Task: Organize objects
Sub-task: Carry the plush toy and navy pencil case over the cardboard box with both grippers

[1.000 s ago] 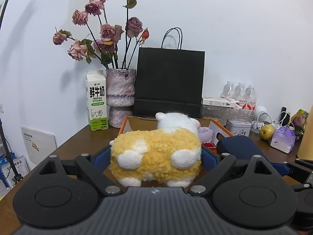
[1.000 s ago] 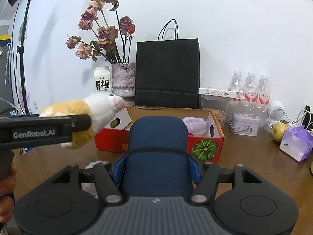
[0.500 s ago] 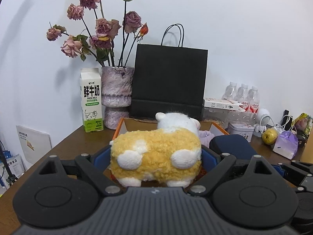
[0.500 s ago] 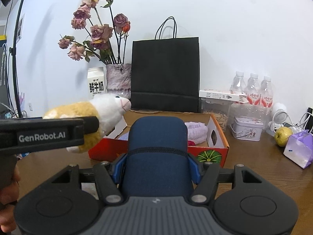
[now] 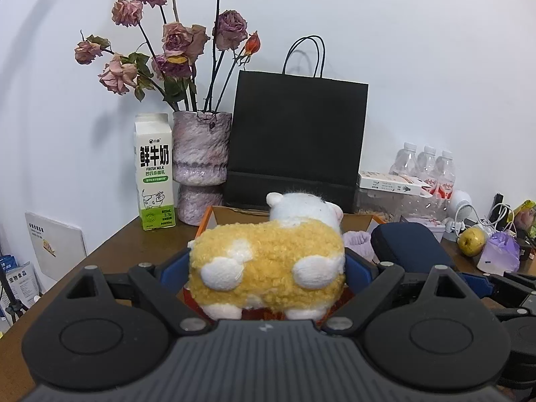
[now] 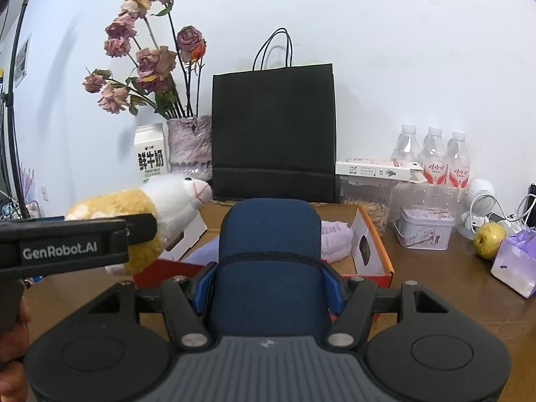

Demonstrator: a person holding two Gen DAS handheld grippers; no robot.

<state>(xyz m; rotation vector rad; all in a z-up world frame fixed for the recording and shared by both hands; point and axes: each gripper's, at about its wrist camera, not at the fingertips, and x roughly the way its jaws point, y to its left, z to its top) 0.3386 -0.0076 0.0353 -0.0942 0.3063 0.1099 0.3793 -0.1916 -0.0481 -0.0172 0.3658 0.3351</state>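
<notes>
1. Left wrist view: the left gripper clamps the plush cow sideways at frame centre, jaws wide around its soft body, over the near edge of the orange box, probably its destination.
2. Right wrist view: the right gripper pinches the navy case half-open at lower centre, pointed at the same box.

Both tongs are up and pointing slightly downward, side by side. The left tongs are spread wide, blue pads pressed into a plush cow. The right tongs sit narrower, clamped on a navy case. A hand grips the left handle.
</notes>
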